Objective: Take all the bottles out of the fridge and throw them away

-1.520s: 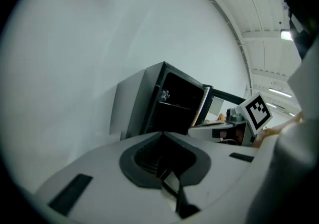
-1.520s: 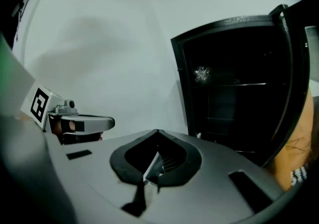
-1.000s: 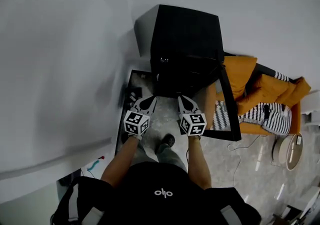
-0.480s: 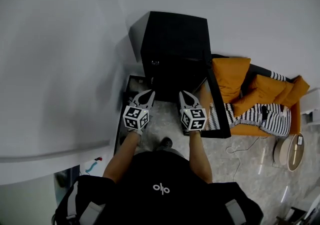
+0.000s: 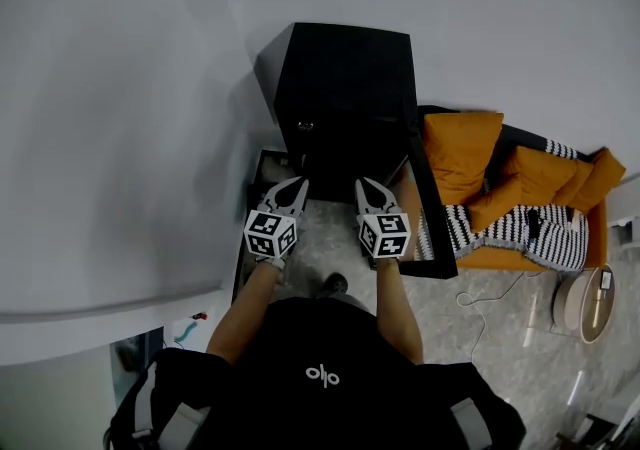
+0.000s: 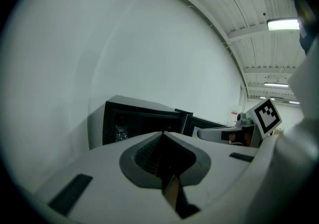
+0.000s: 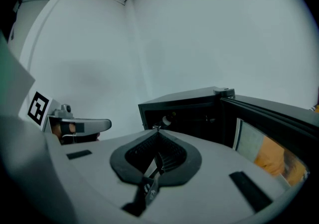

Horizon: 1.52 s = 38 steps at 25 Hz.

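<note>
A black fridge (image 5: 345,88) stands against the white wall with its door (image 5: 432,208) swung open to the right. In the head view both grippers hover side by side just before the dark opening. My left gripper (image 5: 299,182) is shut and empty, and so is my right gripper (image 5: 362,182). The left gripper view looks over the closed left gripper (image 6: 162,132) at the fridge (image 6: 134,118), where a clear bottle (image 6: 120,129) shows dimly inside. The right gripper view looks over the closed right gripper (image 7: 156,128) at a bottle (image 7: 167,118) lying on an upper shelf.
An orange sofa (image 5: 470,153) with striped cushions (image 5: 520,233) stands right of the open door. A round robot vacuum (image 5: 585,303) sits on the floor further right. A dark-framed thing (image 5: 252,188) lies left of the fridge, along the wall. The person's foot (image 5: 333,285) is below the grippers.
Both grippers have risen a little and drawn closer to the fridge opening, staying shut and empty. The head view has shifted slightly.
</note>
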Tool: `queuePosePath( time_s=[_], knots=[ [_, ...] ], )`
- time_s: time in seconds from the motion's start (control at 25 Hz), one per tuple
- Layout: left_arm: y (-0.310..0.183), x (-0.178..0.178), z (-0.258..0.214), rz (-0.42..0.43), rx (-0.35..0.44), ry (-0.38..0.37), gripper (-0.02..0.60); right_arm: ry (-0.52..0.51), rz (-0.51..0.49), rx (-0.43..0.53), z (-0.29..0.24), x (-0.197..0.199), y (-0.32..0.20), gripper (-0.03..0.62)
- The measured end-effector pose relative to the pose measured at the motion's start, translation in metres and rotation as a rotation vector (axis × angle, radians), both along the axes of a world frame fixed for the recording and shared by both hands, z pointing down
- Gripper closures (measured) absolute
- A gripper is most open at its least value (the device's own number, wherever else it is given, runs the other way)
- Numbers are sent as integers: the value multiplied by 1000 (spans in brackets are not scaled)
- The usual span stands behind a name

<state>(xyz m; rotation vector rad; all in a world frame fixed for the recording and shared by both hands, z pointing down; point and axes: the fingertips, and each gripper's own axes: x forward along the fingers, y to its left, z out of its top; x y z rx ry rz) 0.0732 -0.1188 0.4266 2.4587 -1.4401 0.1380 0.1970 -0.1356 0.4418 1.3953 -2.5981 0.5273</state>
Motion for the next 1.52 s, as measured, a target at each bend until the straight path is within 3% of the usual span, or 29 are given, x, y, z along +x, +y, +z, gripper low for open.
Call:
queuePosePath(
  time_s=[0.24, 0.64, 1.28, 1.52],
  knots=[
    [2, -5, 3, -8, -24, -18, 574, -17, 2, -31, 11, -7, -4, 585],
    [-40, -51, 9, 3, -35, 12, 575, 25, 32, -58, 26, -50, -43, 585],
    [-111, -125, 10, 155, -14, 75, 574, 113, 186, -64, 51, -143, -118, 580],
    [-116, -137, 12, 198, -15, 71, 574, 123, 266, -104, 66, -149, -144, 431]
  ],
)
